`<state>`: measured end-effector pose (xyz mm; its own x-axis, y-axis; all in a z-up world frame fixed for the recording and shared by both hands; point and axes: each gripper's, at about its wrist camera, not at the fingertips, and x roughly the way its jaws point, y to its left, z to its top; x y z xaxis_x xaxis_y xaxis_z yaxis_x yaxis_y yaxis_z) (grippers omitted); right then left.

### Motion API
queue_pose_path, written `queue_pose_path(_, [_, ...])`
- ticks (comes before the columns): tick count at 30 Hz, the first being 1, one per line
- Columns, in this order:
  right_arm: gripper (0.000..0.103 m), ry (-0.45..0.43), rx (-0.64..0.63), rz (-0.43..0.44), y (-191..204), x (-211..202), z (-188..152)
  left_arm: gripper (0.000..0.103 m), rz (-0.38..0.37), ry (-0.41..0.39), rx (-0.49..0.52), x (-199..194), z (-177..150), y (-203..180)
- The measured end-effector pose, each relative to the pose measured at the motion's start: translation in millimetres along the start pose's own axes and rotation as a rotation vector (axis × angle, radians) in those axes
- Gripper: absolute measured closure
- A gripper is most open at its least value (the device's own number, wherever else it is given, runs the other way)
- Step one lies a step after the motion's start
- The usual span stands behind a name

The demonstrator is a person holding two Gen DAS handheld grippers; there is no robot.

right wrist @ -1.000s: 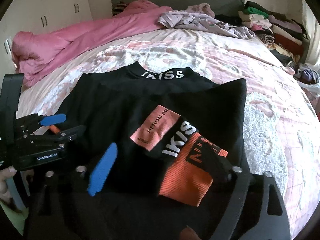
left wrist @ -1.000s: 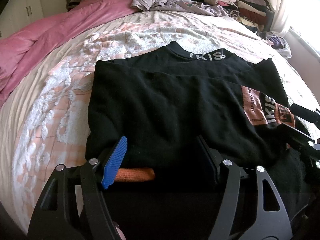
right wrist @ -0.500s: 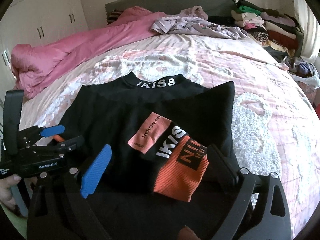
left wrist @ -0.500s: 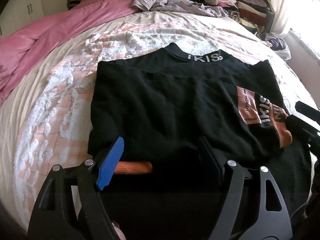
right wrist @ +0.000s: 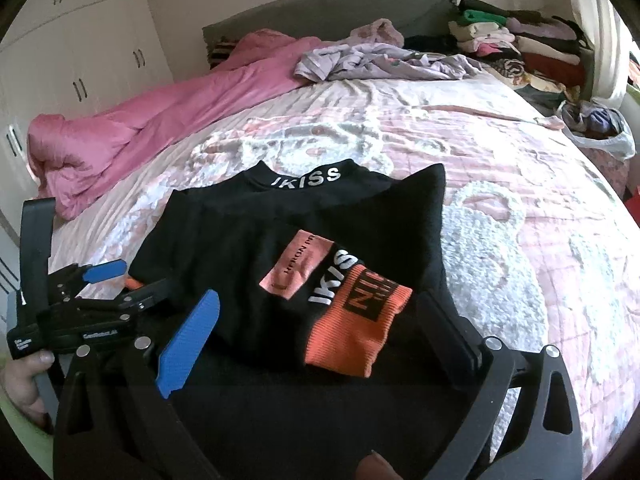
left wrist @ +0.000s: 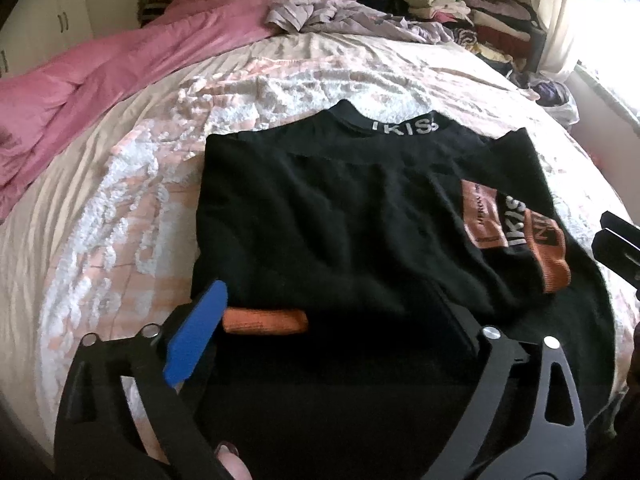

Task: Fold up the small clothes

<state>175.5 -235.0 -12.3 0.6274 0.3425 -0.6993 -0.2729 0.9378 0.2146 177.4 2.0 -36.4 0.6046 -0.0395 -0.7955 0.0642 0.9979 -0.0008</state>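
Far left on the bed (right wrist: 520, 184): a crumpled pink duvet (right wrist: 132, 136), well apart from the work. Nearer, the left gripper (left wrist: 332, 320), jaws spread wide after just opening, nothing pinched between them; an orange cuff (left wrist: 266, 321) lying on the cloth just inside the blue pad (left wrist: 196, 340). In the middle, flat on the bedspread, the black sweater (left wrist: 340, 220), sleeves folded in, "IKISS" collar at the far edge. Further right, the orange-cuffed sleeve (right wrist: 356, 328) lying across the front, between the parted jaws of the right gripper (right wrist: 320, 332), likewise just opened and pressing on nothing. Far right at the back, a stack of folded clothes (right wrist: 520, 44).
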Motion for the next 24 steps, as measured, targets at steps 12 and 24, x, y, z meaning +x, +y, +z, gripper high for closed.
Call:
queue_pose_path(12, [0.004,-0.053,0.046,-0.006,-12,-35,-6,0.010,-0.013,-0.066,-0.002,-37,-1,5])
queue_pose_path(24, [0.004,-0.130,0.035,0.004,-7,-90,-15,0.010,-0.019,-0.112,-0.007,-67,-7,12])
